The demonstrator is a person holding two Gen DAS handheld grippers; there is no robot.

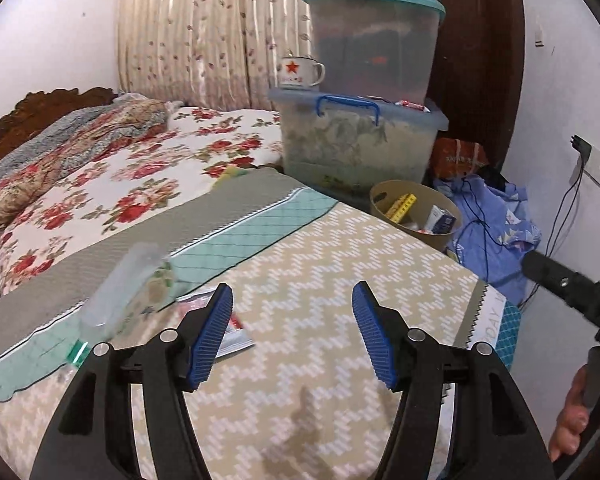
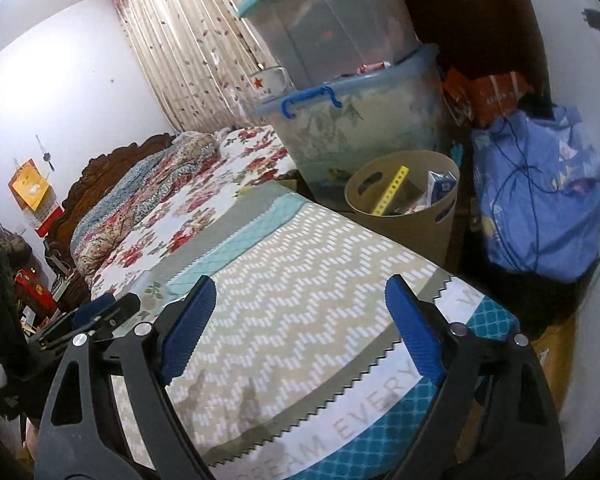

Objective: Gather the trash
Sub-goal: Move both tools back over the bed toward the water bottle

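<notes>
My left gripper (image 1: 294, 285) stands open over a zigzag-patterned cloth (image 1: 340, 264), with nothing between its blue pads. A clear plastic bottle (image 1: 116, 292) with a green cap lies to its left. A flat wrapper (image 1: 236, 340) lies partly under the left finger. Beyond the cloth's far edge stands a tan bin (image 1: 440, 240) holding a yellow box and a blue-white carton. My right gripper (image 2: 300, 280) is open and empty above the same cloth, facing the tan bin (image 2: 412, 236). Part of the right gripper (image 1: 560, 280) shows at the edge of the left wrist view.
Stacked plastic storage boxes (image 1: 360, 140) rise behind the bin, with an enamel mug (image 1: 300, 72) on one lid. A blue cloth bundle (image 1: 496, 224) draped with cables sits right of the bin. Floral bedding (image 1: 140, 172) lies to the left. A hand (image 1: 576, 412) grips the right tool.
</notes>
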